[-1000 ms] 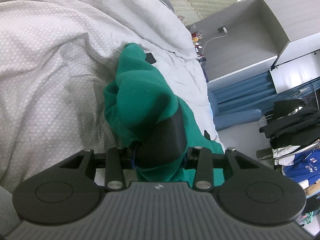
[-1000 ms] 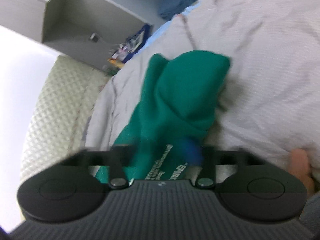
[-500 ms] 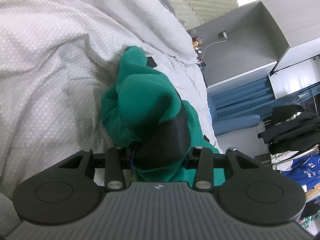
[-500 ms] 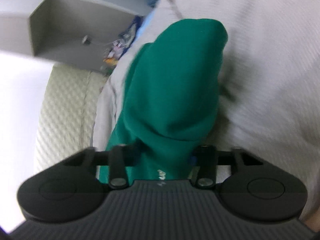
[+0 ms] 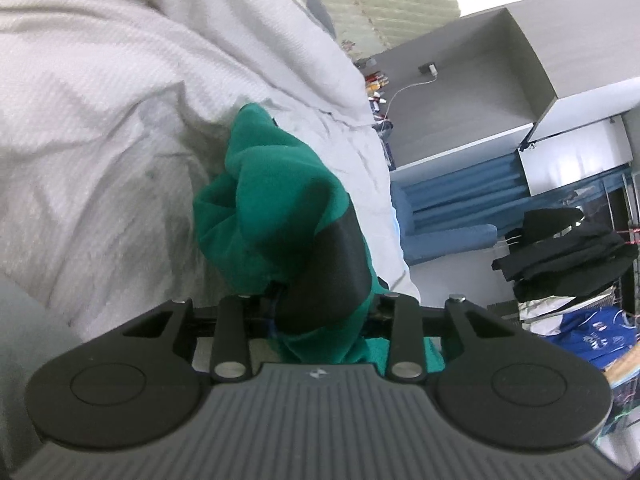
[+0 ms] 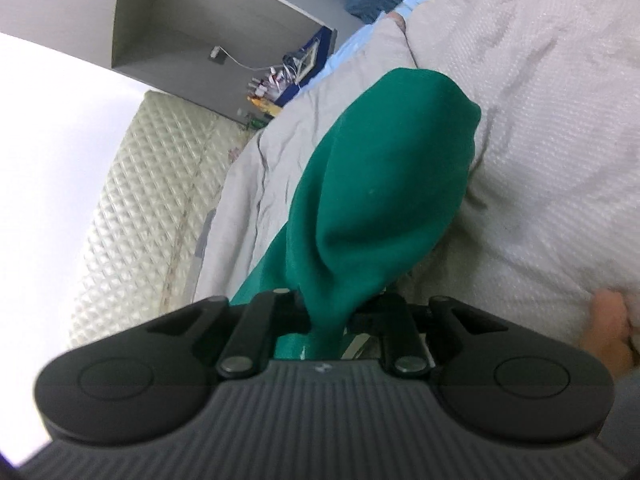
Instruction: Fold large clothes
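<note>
A green garment (image 5: 280, 200) with a black panel (image 5: 332, 272) lies bunched on the white bed cover (image 5: 100, 120). My left gripper (image 5: 316, 312) is shut on a thick fold of it, and cloth fills the gap between its jaws. In the right wrist view the same green garment (image 6: 384, 184) rises as a rounded hump off the bed cover (image 6: 540, 100). It narrows to a pinched neck inside my right gripper (image 6: 328, 320), whose jaws are closing on the cloth. The fingertips of both grippers are hidden by fabric.
A quilted headboard (image 6: 132, 200) and a grey open shelf unit (image 5: 480, 92) stand past the bed. A blue chair (image 5: 440, 236) and a heap of dark clothes (image 5: 568, 252) are beside it. A person's hand (image 6: 608, 328) rests at the right edge.
My right gripper's jaws, wide a second ago, have come together on the green cloth, which now stands up in a taller hump. The left gripper has risen a little with its fold.
</note>
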Tool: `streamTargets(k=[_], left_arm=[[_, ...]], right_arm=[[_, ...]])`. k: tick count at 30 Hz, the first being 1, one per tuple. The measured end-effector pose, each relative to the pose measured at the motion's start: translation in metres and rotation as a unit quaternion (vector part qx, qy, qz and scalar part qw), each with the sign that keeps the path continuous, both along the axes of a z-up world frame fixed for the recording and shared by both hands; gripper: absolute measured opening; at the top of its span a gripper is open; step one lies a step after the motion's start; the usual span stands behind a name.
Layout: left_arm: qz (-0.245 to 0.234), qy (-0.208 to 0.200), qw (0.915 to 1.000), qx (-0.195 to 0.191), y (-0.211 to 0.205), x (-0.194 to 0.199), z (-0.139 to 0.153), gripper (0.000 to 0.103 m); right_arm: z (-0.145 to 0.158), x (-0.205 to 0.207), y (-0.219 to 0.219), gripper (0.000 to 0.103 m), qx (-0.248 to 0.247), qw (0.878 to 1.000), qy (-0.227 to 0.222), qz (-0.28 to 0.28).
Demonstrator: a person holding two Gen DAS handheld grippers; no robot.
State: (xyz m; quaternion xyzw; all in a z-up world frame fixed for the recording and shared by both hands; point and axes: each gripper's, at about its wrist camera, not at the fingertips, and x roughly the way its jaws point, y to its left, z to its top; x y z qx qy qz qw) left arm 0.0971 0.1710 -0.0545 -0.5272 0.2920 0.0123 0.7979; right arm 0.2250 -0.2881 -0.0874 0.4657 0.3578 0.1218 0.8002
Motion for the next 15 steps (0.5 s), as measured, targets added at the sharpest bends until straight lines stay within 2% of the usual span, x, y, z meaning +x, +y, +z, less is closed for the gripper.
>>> streamTargets(k=[3,5,7,9,12,15], left_arm=[[0.001,0.0,1.0,-0.007,0.005,0.003,0.001,0.053],[0.004,-0.012,0.9997,-0.019,0.008,0.005,0.003,0.063],[0.01,-0.028,0.9992,-0.025,0.01,0.007,0.01,0.067],[0.014,-0.042,0.9988,-0.023,0.012,0.012,0.016,0.07],[0.025,-0.054,0.9981,-0.015,0.013,0.025,0.021,0.07],[0.032,-0.061,0.9976,-0.006,0.014,0.042,0.024,0.071]], right_arm=[[-0.003,0.005,-0.002,0.032,0.023,1.0,0.009,-0.001],[0.0,0.011,-0.003,0.045,0.042,0.999,-0.005,-0.003],[0.006,0.016,-0.001,0.076,0.069,0.997,-0.027,-0.005],[0.014,0.022,0.002,0.081,0.083,0.996,-0.045,-0.002],[0.02,0.039,0.008,0.081,0.068,0.996,-0.059,0.007],[0.021,0.059,0.009,0.081,0.078,0.995,-0.069,0.0]])
